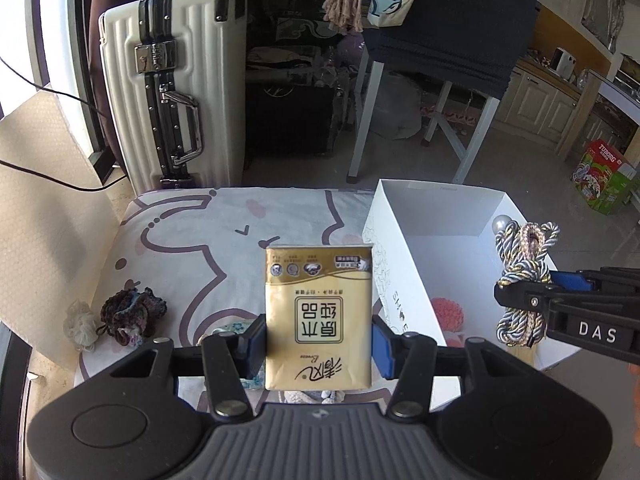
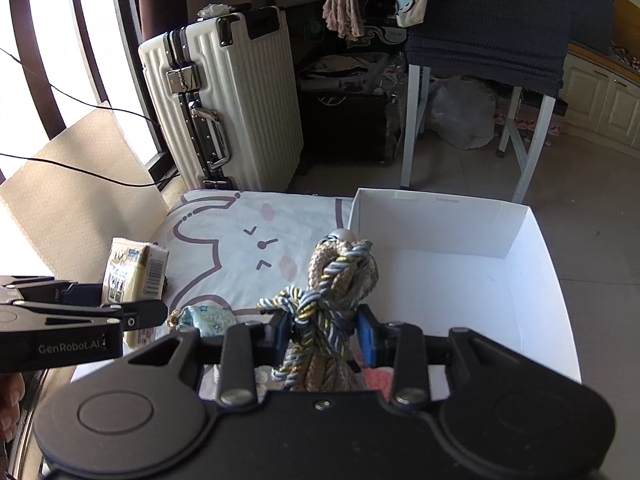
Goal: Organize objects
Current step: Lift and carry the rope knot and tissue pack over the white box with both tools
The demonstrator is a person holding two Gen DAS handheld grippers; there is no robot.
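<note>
My left gripper (image 1: 319, 340) is shut on a gold tissue pack (image 1: 319, 312), held upright above the cartoon-print cushion (image 1: 200, 248); the pack (image 2: 134, 276) also shows at the left of the right wrist view. My right gripper (image 2: 323, 332) is shut on a bundle of twisted blue, gold and beige cord (image 2: 332, 300) with a pearl bead on top. The cord bundle (image 1: 524, 280) hangs over the open white box (image 1: 440, 216). A pink fuzzy thing (image 1: 448, 312) lies inside the box. On the cushion sit a dark crocheted scrunchie (image 1: 132, 314), a pale scrunchie (image 1: 80, 326) and a blue floral pouch (image 2: 210, 318).
A white hard-shell suitcase (image 1: 172, 100) stands behind the cushion. A white-legged table (image 1: 436, 92) draped in dark cloth stands behind the box (image 2: 440, 220). A black cable (image 1: 60, 96) runs along the left wall. Tiled floor (image 1: 532, 164) lies to the right.
</note>
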